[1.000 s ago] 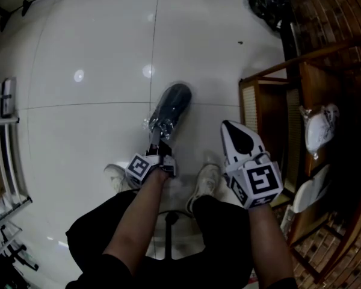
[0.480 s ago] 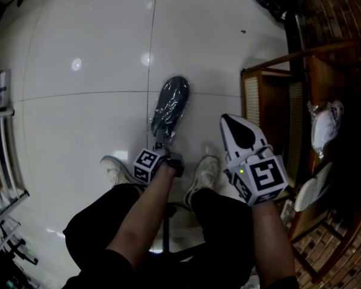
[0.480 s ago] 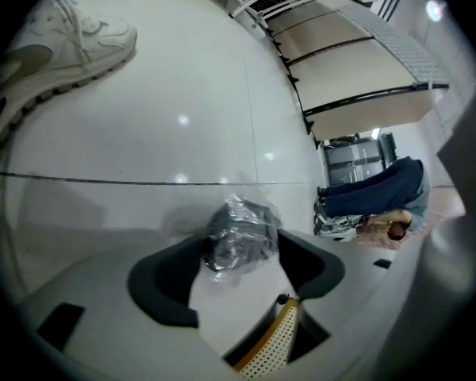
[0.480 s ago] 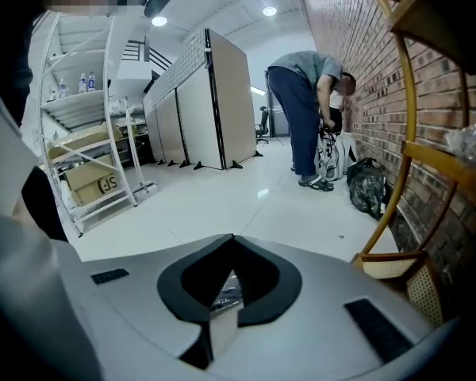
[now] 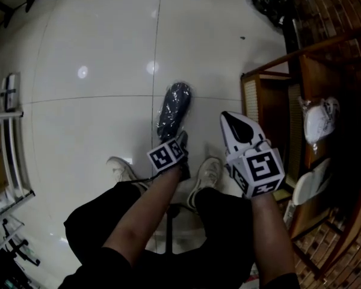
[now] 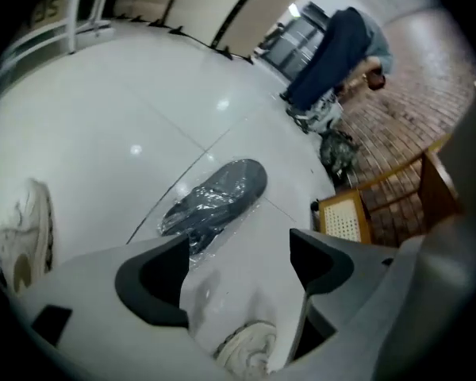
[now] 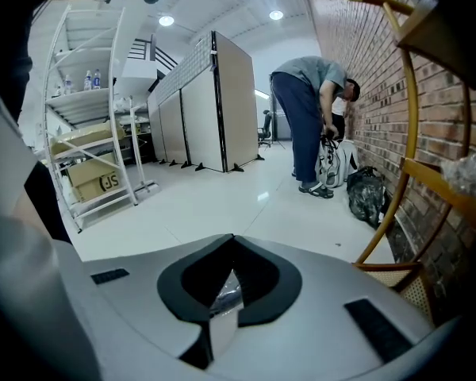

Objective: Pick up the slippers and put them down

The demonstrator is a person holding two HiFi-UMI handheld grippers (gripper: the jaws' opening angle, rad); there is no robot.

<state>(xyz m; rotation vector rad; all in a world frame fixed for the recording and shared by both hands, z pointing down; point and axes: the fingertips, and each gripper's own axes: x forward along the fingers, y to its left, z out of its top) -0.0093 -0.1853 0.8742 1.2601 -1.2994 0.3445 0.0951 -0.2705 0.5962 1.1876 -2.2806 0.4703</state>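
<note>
Since the left gripper (image 6: 239,248) hangs with its jaws spread and only bare floor (image 6: 103,133) between them, I judge the step in hand to be taking hold of the dark slipper (image 6: 218,195). It lies flat in its clear wrap just ahead of the jaws and slightly toward the left one, its near end close to that jaw's tip. To do it well I would slide the gripper a touch to its own left so the slipper's heel sits centred in the gap. Then I would drop low and close on the body of the slipper, not on loose plastic, which looks slippery and could pull free. The right gripper (image 7: 232,244) has its jaws pressed together on nothing I can make out, held beside the left one and above the floor. Ahead of and to the left of the left gripper the tiles are open. Behind it sit my shoes (image 5: 207,173), and the wooden rack (image 5: 271,95) stands close on the right gripper's outer side, so I would keep any lift forward or leftward.
</note>
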